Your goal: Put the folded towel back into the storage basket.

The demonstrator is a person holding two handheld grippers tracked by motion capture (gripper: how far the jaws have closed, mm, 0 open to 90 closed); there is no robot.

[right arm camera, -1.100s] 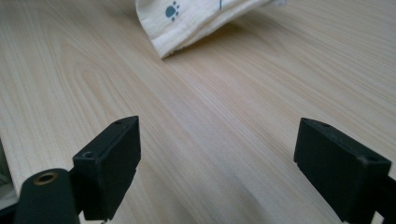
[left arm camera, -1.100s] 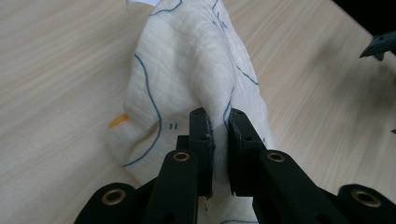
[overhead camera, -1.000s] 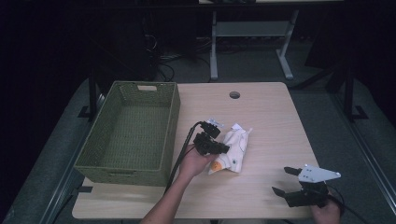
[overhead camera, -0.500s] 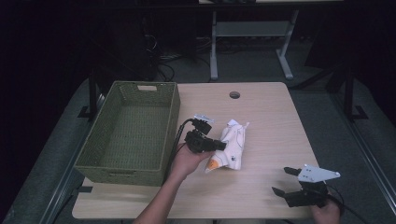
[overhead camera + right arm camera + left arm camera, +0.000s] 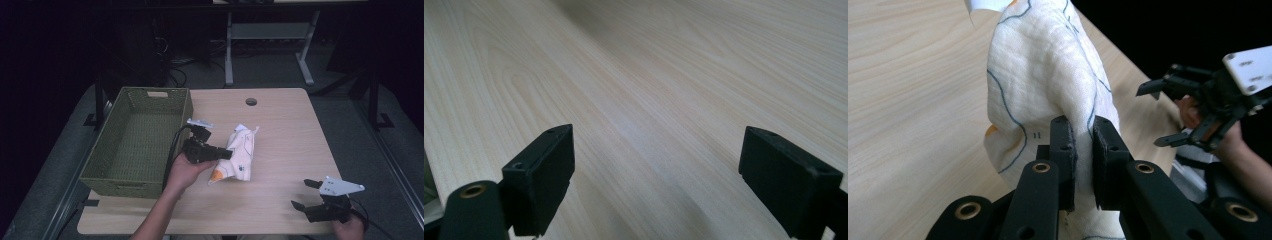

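Green woven basket (image 5: pixel 137 145) at table's left, apparently holding nothing, though its near wall hides part of the floor. Just right of it: left gripper (image 5: pixel 224 154), jaws clamped on a fold of the white printed cloth (image 5: pixel 239 152), confirmed close up (image 5: pixel 1083 150) with fabric (image 5: pixel 1048 75) pinched between the pads. Cloth bunched at mid-table (image 5: pixel 285 125), long axis running near-to-far, lying immediately right of the claw; basket directly opposite, on the claw's left. Likely next move: carry leftward over the rim. Far right, near edge: right gripper (image 5: pixel 306 194), jaws wide apart (image 5: pixel 654 175), well clear of cloth. Left hand plainly nearer.
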